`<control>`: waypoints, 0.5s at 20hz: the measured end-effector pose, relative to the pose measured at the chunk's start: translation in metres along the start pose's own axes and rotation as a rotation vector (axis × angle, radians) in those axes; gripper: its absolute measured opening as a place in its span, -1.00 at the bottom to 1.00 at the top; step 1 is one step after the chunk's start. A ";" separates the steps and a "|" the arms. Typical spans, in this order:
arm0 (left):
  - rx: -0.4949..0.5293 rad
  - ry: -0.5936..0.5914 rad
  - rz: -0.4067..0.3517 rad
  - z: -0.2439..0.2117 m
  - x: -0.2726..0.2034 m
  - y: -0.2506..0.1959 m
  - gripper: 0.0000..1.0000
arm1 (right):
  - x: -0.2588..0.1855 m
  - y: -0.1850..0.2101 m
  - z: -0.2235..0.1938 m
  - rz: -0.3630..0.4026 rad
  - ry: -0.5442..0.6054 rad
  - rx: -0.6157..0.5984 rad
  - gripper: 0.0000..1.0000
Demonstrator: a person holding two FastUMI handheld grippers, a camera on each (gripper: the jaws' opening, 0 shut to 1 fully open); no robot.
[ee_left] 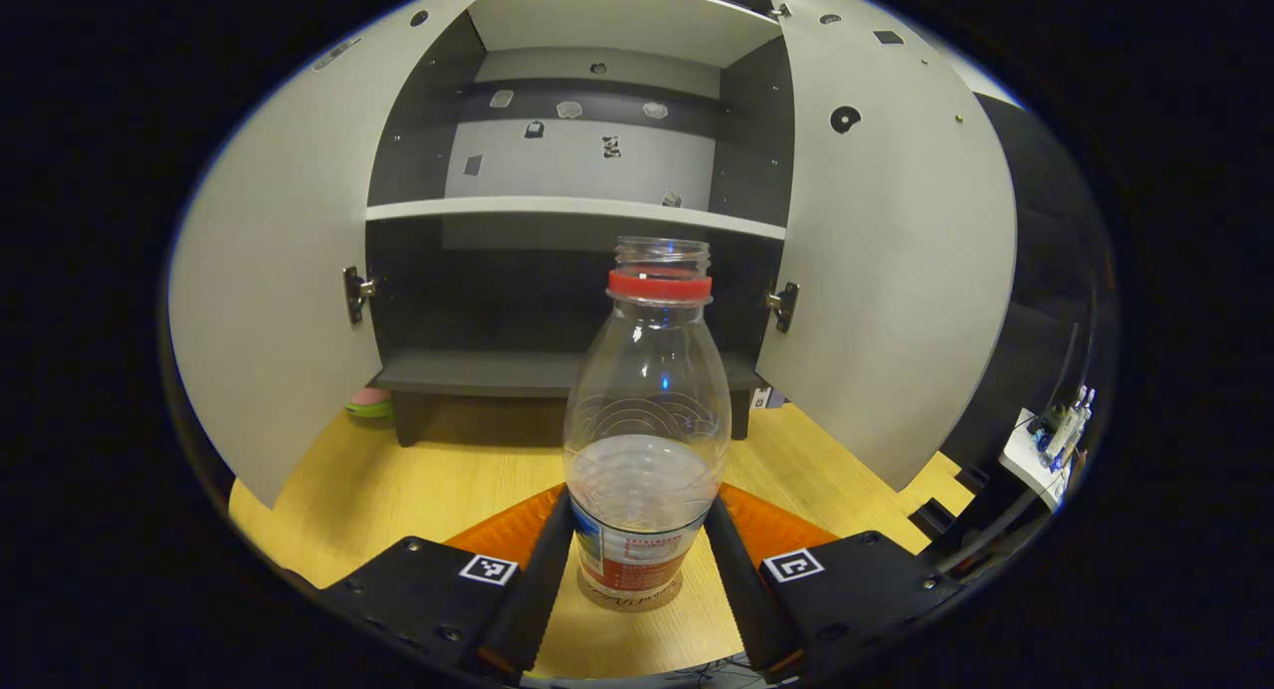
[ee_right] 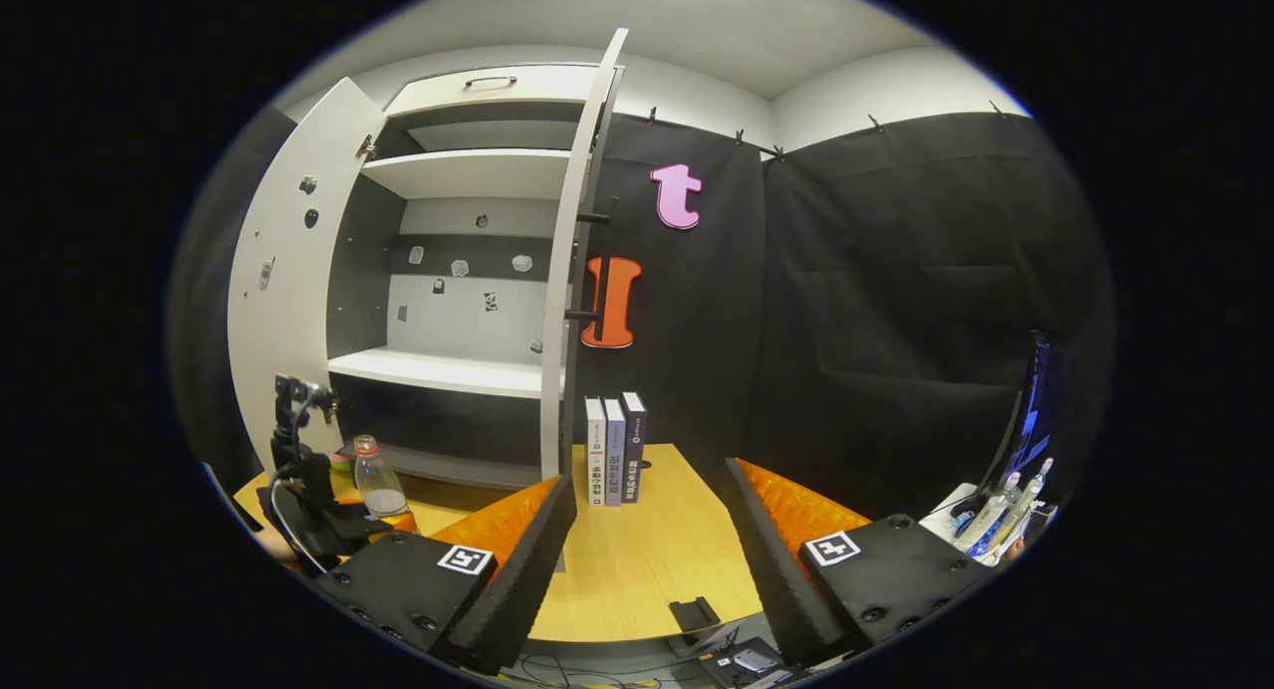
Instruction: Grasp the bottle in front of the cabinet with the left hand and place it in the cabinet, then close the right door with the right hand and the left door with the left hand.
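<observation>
In front of the open cabinet [ee_left: 577,206], the left gripper [ee_left: 642,560] is pinching the bottle [ee_left: 645,440] between both fingers, while the right gripper [ee_right: 647,560] is hanging with jaws wide apart, touching nothing.

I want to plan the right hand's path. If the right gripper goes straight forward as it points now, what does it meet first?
Probably the books standing on the table, slightly left of the right gripper line. Past them hangs the black cloth wall. Depth is hard to judge.
</observation>
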State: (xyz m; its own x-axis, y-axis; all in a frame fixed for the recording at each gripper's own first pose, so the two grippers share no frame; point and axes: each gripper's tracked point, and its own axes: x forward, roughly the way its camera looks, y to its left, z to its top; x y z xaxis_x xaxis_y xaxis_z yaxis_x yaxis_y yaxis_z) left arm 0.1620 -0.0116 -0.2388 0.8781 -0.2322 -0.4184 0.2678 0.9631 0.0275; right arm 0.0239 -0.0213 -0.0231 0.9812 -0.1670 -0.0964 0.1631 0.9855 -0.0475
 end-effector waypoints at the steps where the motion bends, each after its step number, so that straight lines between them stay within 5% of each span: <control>1: -0.005 -0.006 -0.007 0.014 -0.006 0.001 0.51 | 0.001 0.004 0.000 0.013 -0.003 0.007 0.95; 10: -0.001 -0.074 -0.053 0.158 -0.016 0.027 0.51 | 0.003 0.008 -0.019 0.027 0.028 0.036 0.95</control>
State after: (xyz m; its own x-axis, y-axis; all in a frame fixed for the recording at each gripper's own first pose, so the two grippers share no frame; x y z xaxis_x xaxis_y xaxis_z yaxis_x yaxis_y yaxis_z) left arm 0.2179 -0.0036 -0.0878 0.8895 -0.2925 -0.3512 0.3145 0.9493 0.0059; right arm 0.0264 -0.0142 -0.0423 0.9821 -0.1403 -0.1254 0.1403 0.9901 -0.0087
